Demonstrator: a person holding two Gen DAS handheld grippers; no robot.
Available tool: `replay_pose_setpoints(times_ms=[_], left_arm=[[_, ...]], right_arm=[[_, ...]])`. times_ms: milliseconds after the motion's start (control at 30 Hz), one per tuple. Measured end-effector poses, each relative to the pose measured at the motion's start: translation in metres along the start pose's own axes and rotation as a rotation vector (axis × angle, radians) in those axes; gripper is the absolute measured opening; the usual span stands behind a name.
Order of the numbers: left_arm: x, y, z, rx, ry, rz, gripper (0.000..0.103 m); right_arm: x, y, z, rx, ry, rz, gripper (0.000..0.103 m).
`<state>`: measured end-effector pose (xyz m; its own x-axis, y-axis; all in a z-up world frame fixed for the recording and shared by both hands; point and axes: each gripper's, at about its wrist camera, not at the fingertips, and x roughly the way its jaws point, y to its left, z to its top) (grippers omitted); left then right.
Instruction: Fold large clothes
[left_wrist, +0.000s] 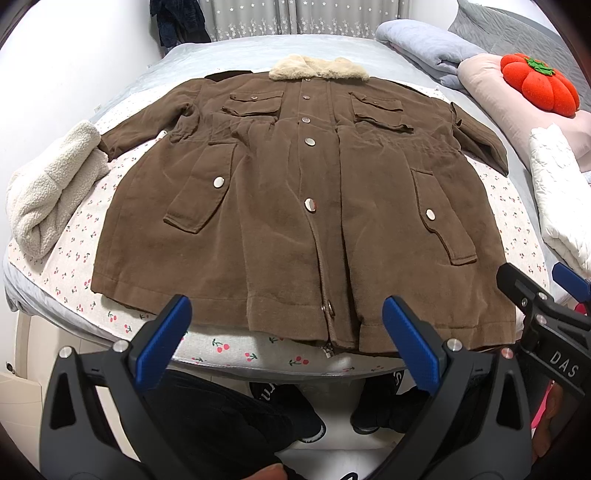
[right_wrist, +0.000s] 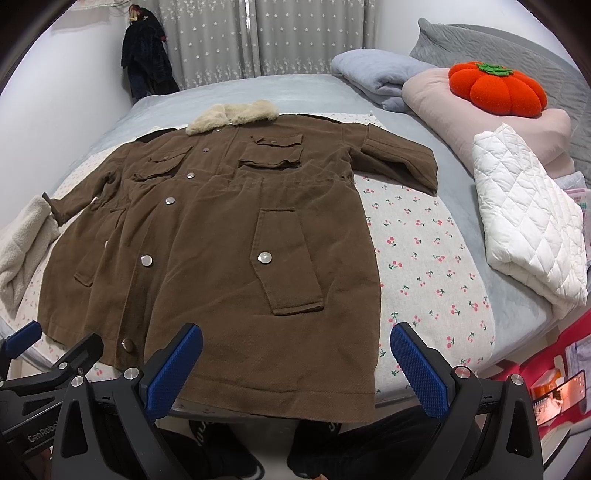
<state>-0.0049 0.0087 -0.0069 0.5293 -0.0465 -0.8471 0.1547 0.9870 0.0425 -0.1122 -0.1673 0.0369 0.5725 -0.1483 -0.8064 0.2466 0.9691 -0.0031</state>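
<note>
On the bed (left_wrist: 221, 59): brown coat (left_wrist: 295, 206) spread flat, unfolded.
Left claw (left_wrist: 286, 343): released.
Right claw (right_wrist: 295, 365): released.
Next: probably grasp a sleeve (right_wrist: 397, 157).

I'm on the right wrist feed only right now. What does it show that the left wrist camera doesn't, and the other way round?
Only the right wrist view shows the red and pink clutter off the bed's right edge, and the dark garment's hanger on the wall.

Only the left wrist view shows the coat's zipper end at the hem.

Both show the brown coat spread flat, buttoned, fur collar far, both sleeves out, and both the left gripper and right gripper open, short of the hem.
</note>
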Motion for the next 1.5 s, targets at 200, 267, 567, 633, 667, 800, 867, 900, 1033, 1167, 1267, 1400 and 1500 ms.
replay_pose_setpoints(times_ms=[200,267,567,633,667,800,867,900,1033,1167,1267,1400,1500], left_arm=[[0.000,0.000,0.000,0.000,0.000,0.000,0.103],[0.000,0.000,0.000,0.000,0.000,0.001,0.103],[0.006,0.005,-0.003,0.008,0.007,0.013,0.103],[0.006,0.005,-0.003,0.007,0.003,0.015,0.103],[0.006,0.004,-0.002,0.006,-0.001,0.018,0.103],[0.012,0.015,0.001,0.016,-0.051,-0.001,0.103],[0.016,0.026,0.005,0.029,-0.069,0.003,0.103],[0.017,0.032,0.008,0.031,-0.078,0.009,0.103],[0.027,0.072,0.024,0.020,-0.079,0.026,0.103],[0.051,0.137,0.043,-0.047,-0.007,-0.051,0.103],[0.072,0.184,0.049,-0.107,0.028,-0.052,0.103],[0.101,0.227,0.047,-0.182,0.082,-0.077,0.103],[0.128,0.242,0.036,-0.256,0.156,-0.189,0.098]], right_arm=[[0.000,0.000,0.000,0.000,0.001,-0.001,0.103],[0.000,0.000,0.000,0.000,0.001,-0.001,0.103],[0.003,-0.001,-0.002,-0.002,0.008,-0.002,0.103],[0.004,-0.001,-0.002,-0.002,0.010,-0.003,0.103],[0.005,-0.001,-0.002,-0.001,0.013,-0.004,0.103],[0.010,-0.002,0.000,-0.001,0.025,-0.004,0.103],[0.014,-0.007,0.003,0.009,0.038,0.018,0.103],[0.017,-0.011,0.004,0.017,0.045,0.033,0.103],[0.029,-0.033,0.009,0.069,0.078,0.099,0.103],[0.047,-0.050,0.016,0.047,0.088,0.114,0.103],[0.067,-0.064,0.017,0.052,0.136,0.169,0.103],[0.092,-0.076,0.013,0.064,0.185,0.253,0.103],[0.113,-0.081,0.004,0.107,0.236,0.289,0.103]])
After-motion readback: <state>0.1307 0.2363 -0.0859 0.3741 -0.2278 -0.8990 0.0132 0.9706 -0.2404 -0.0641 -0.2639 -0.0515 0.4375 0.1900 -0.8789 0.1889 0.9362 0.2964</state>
